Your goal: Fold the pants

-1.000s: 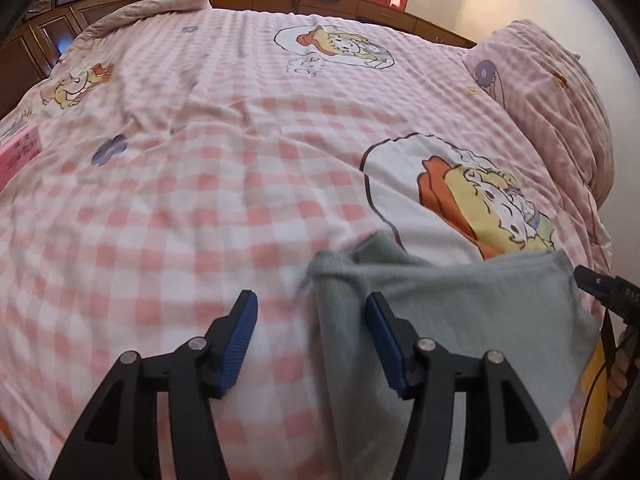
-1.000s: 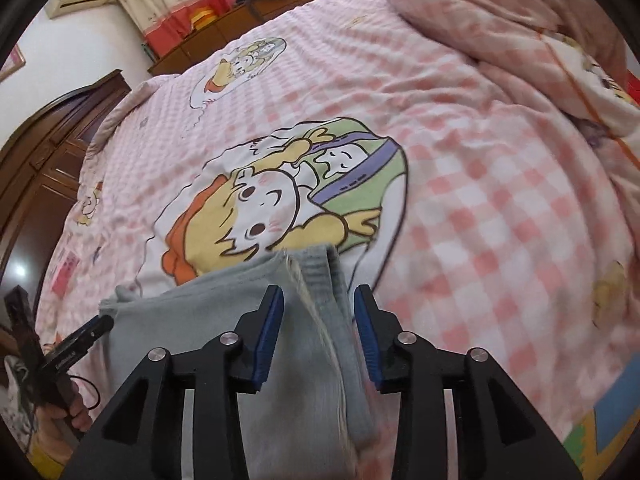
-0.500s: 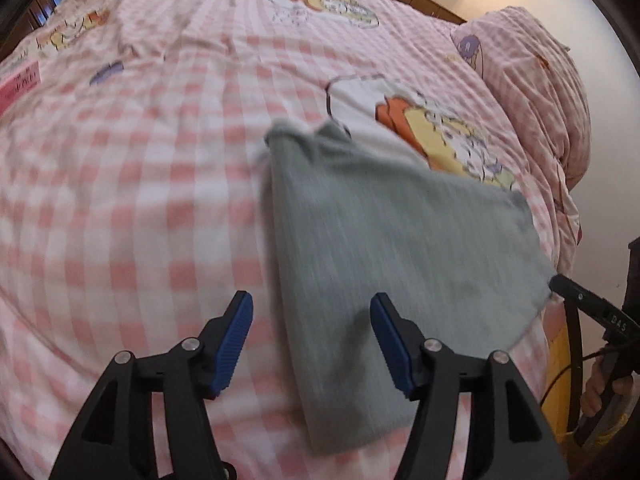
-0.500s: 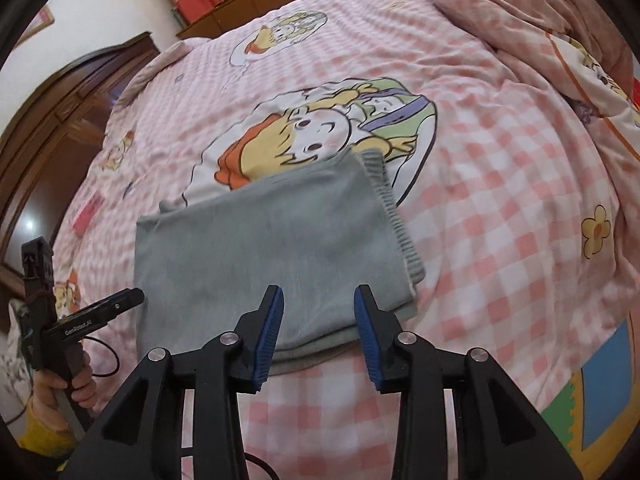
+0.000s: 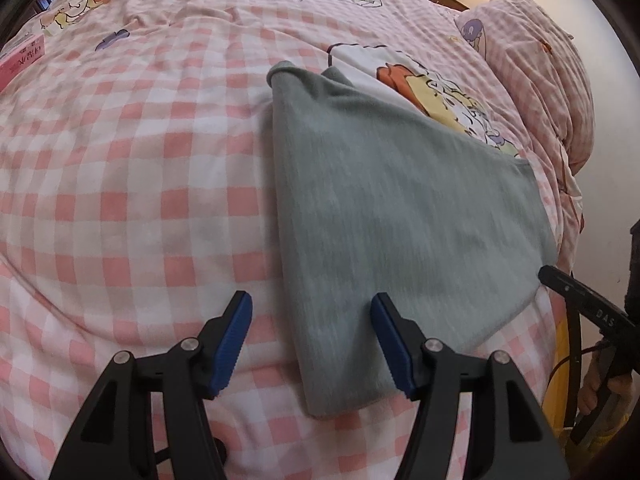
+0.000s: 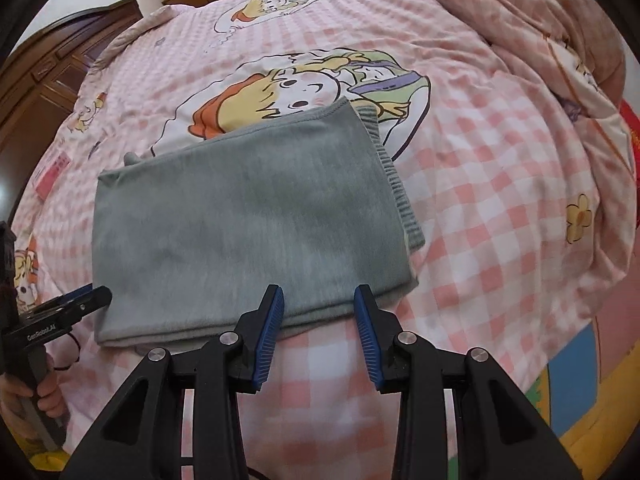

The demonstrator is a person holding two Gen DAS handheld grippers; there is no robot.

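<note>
Left tool [image 5: 311, 340] gaping, right tool [image 6: 319, 332] gaping, folded grey pants [image 6: 248, 220] on bedspread [image 6: 480, 184]

— What colour were the pants [image 6: 248, 216]?
— Plain grey, on a pink-and-white checked bedspread [image 6: 480, 184] with cartoon prints.
— And the gripper pads [image 6: 269, 340]?
— Blue, on black arms.

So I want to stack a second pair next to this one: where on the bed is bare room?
Left of the folded grey pants, the pink checked cover lies bare up to the purple flower print. Right of the ribbed waistband is a bare stretch, bordered by the heaped quilt. The near edge is crowded by both open tongs, left and right.
</note>
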